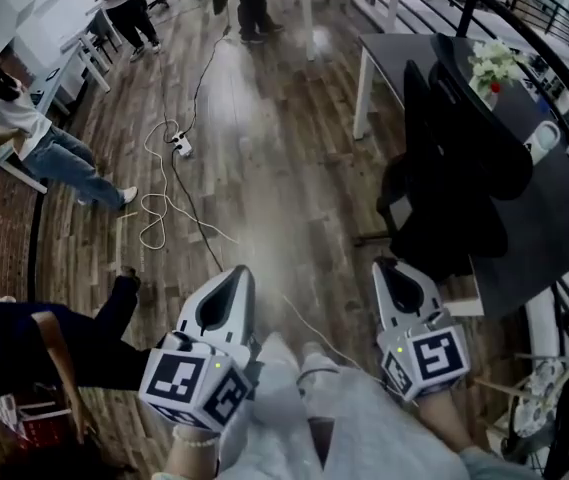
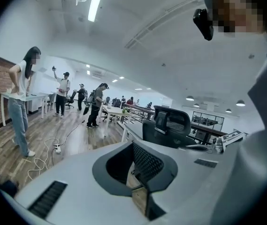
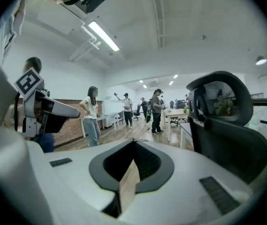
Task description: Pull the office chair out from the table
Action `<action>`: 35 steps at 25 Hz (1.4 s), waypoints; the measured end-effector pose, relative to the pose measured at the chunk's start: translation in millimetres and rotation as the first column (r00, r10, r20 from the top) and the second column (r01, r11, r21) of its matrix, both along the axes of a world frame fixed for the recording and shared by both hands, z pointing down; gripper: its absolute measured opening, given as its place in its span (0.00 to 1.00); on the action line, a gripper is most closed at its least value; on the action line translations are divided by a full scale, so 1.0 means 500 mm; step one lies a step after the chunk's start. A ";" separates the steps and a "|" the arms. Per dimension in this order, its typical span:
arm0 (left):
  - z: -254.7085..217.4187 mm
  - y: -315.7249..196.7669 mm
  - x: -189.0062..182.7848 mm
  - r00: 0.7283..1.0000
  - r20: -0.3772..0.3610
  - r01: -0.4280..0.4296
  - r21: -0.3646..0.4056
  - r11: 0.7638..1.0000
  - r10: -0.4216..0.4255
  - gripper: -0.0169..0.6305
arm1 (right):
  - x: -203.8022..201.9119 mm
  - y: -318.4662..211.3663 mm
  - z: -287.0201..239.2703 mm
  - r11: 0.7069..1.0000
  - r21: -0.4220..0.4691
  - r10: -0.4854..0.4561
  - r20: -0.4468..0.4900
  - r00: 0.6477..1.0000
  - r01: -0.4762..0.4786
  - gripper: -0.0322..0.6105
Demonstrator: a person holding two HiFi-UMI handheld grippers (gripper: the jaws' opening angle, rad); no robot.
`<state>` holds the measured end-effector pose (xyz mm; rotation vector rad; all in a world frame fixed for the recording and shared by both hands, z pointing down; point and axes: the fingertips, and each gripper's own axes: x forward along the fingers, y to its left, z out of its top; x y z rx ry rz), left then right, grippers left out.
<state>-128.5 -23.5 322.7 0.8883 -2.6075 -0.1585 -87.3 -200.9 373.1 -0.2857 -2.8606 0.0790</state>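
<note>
A black office chair (image 1: 454,158) with a mesh back and headrest stands pushed against the dark table (image 1: 554,238) at the right of the head view. My right gripper (image 1: 389,266) is shut and empty, just short of the chair's base, not touching it. My left gripper (image 1: 236,273) is also shut and empty, over bare wooden floor to the chair's left. In the right gripper view the chair's back (image 3: 222,121) rises close on the right, beyond the shut gripper (image 3: 134,144). The left gripper view shows the chair (image 2: 171,125) farther off, past the closed tips (image 2: 134,145).
A white cable and power strip (image 1: 179,146) trail over the floor ahead. One person (image 1: 24,128) sits at the left, another (image 1: 54,343) is close at lower left, and others stand at the back. Flowers (image 1: 491,63) and a mug (image 1: 542,140) are on the table. A railing runs along the right.
</note>
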 end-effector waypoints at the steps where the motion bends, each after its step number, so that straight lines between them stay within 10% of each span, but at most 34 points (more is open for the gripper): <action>1: -0.002 -0.009 -0.006 1.000 0.000 -0.020 0.002 1.000 0.020 0.04 | 0.003 -0.009 -0.002 1.000 0.005 0.022 -0.001 1.000 -0.022 0.06; 12: -0.012 -0.183 -0.135 0.924 0.044 -0.381 -0.003 0.925 0.381 0.04 | -0.005 -0.158 -0.013 0.919 0.078 0.386 0.007 0.922 -0.386 0.06; 21: -0.004 -0.281 -0.266 0.797 0.088 -0.596 -0.045 0.802 0.597 0.04 | -0.030 -0.260 -0.015 0.737 0.230 0.651 0.014 0.759 -0.636 0.06; 29: -0.005 -0.329 -0.319 0.690 0.170 -0.697 -0.107 0.709 0.704 0.04 | -0.017 -0.357 -0.031 0.567 0.474 0.752 0.035 0.658 -0.673 0.21; 35: -0.008 -0.417 -0.366 0.564 0.333 -0.713 -0.265 0.649 0.756 0.05 | -0.028 -0.426 -0.009 0.498 0.665 0.761 -0.029 0.648 -0.556 0.31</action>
